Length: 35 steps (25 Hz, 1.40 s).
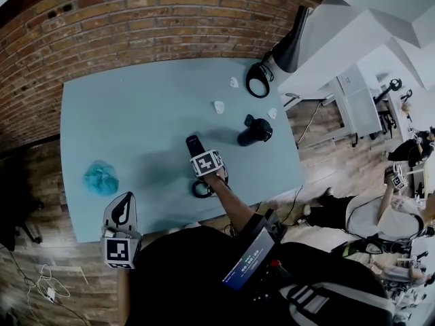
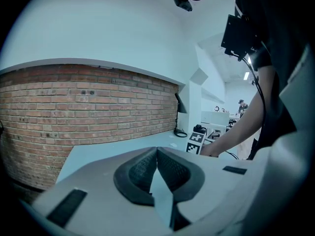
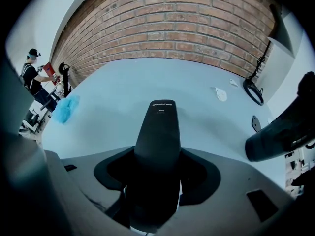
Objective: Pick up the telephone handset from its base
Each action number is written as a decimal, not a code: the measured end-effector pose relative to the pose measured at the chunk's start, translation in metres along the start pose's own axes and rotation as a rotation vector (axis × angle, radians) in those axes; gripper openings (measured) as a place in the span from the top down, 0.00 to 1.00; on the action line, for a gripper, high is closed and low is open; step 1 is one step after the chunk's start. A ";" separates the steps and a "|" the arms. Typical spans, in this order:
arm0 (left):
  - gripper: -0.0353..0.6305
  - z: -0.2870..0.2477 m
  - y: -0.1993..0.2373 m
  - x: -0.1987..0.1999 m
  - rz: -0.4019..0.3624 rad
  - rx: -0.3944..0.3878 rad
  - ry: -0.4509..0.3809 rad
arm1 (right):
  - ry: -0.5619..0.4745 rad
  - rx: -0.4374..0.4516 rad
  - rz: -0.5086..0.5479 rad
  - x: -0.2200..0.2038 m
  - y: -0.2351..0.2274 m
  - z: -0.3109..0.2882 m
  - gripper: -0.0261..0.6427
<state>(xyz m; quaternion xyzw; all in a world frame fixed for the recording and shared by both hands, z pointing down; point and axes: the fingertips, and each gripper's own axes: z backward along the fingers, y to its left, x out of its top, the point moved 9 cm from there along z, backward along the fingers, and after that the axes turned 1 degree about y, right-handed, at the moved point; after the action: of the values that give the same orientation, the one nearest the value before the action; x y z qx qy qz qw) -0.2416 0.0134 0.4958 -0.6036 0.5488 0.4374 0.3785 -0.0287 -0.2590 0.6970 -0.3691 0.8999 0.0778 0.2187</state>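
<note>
The black telephone handset (image 1: 194, 144) (image 3: 160, 132) stands out from between my right gripper's jaws, its top end over the light blue table (image 1: 136, 114). My right gripper (image 1: 199, 153) (image 3: 157, 173) is shut on its lower part and points steeply down near the table's middle. A black ring-shaped piece (image 1: 198, 192) lies on the table just under that hand, partly hidden; whether it is the base I cannot tell. My left gripper (image 1: 122, 206) (image 2: 156, 154) hovers at the table's front left edge, shut, with nothing between its pads.
A teal cloth (image 1: 100, 177) (image 3: 66, 108) lies at the left. A black rounded object (image 1: 255, 132) (image 3: 283, 132) sits right of the handset. A desk lamp (image 1: 262, 77) stands at the back right, with small white bits (image 1: 218, 106) near it. A brick wall (image 1: 156, 19) runs behind.
</note>
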 end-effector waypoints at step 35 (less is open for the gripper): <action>0.95 -0.012 0.003 0.000 -0.012 -0.095 -0.014 | -0.051 0.064 -0.180 -0.003 0.000 0.041 0.59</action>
<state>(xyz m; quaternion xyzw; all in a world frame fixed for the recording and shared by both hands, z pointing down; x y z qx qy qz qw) -0.2434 0.0022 0.5002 -0.6213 0.5209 0.4649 0.3557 -0.0130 -0.2445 0.6622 -0.4391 0.8593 0.0385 0.2594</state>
